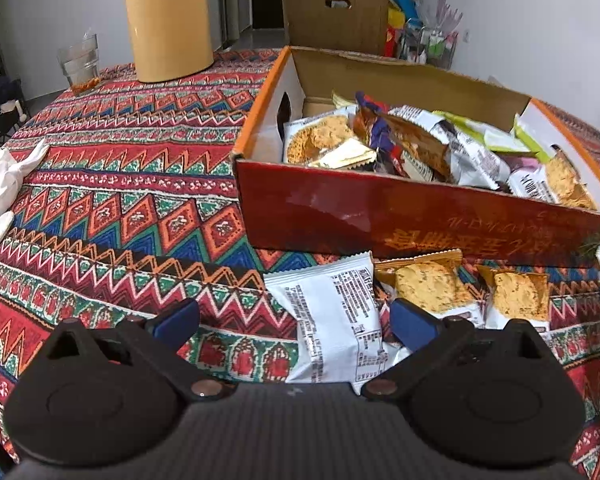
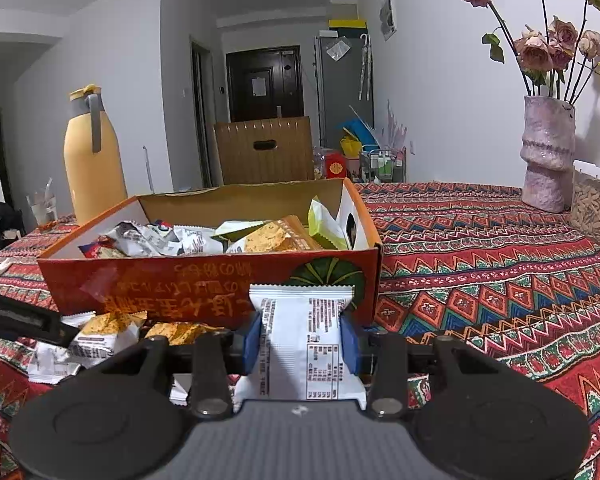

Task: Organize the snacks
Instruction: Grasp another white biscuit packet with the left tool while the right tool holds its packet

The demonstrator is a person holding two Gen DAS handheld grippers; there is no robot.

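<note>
Your right claw (image 2: pixel 302 346) is clamped on a white snack packet (image 2: pixel 300 336), its blue pads pressing the wrapper's two sides. The packet sits just in front of the red cardboard box (image 2: pixel 204 284), near the box's right-hand corner, and looks lifted clear of the desk (image 2: pixel 500 272).

Your left claw (image 1: pixel 294 320) stands wide with nothing between its pads. It hangs over another white packet (image 1: pixel 332 320), which lies flat on the patterned cloth just in front of the box.

The job looks well along. The box already holds a loose heap of wrapped snacks (image 1: pixel 420 148) (mixed sorts, not sorted by kind as far as you can see). What is left lies on the desk in front of the box: the white packet under your left claw and two orange cracker packets (image 1: pixel 432 288) beside it. The right view shows a few crumpled wrappers there too.

By my reckoning, the held packet goes over the box's front wall next. Then only that small cluster remains.
</note>
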